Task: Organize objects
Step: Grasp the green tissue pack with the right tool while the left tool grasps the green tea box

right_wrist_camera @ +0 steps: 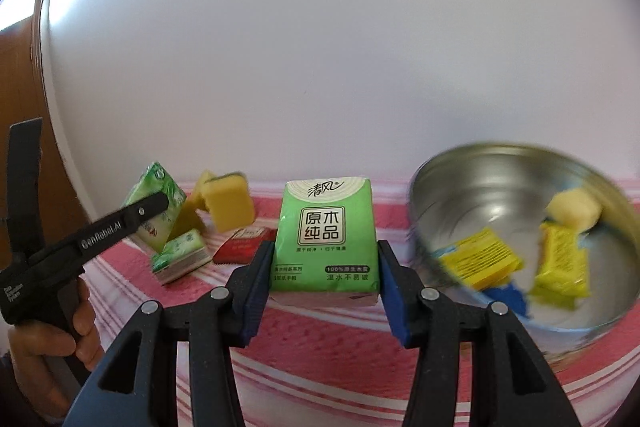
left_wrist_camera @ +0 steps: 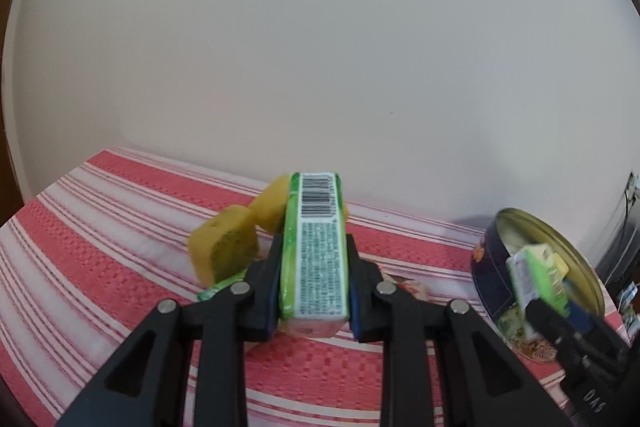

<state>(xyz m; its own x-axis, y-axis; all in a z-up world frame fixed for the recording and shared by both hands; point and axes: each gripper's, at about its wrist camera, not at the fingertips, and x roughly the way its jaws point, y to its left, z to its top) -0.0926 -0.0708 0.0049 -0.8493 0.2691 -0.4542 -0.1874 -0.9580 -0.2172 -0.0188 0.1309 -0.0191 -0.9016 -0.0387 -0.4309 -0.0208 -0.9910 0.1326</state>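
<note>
My left gripper (left_wrist_camera: 314,267) is shut on the narrow sides of a green tissue pack (left_wrist_camera: 316,223), held barcode side up above the table. My right gripper (right_wrist_camera: 326,267) is shut on a second green tissue pack (right_wrist_camera: 326,219), its printed front facing the camera. A round metal tin (right_wrist_camera: 516,183) stands tilted just right of it, holding yellow packets (right_wrist_camera: 480,259) and a yellow sponge (right_wrist_camera: 572,213). In the left wrist view the right gripper (left_wrist_camera: 548,303) holds its pack (left_wrist_camera: 532,271) in front of the tin's (left_wrist_camera: 486,267) mouth.
Two yellow sponges (left_wrist_camera: 224,247) lie behind the left gripper on the red-and-white striped cloth (left_wrist_camera: 100,227). Another green tissue pack (right_wrist_camera: 182,255) and a red packet (right_wrist_camera: 244,247) lie on the cloth. A hand (right_wrist_camera: 60,331) holds the left gripper's handle. A white wall stands close behind.
</note>
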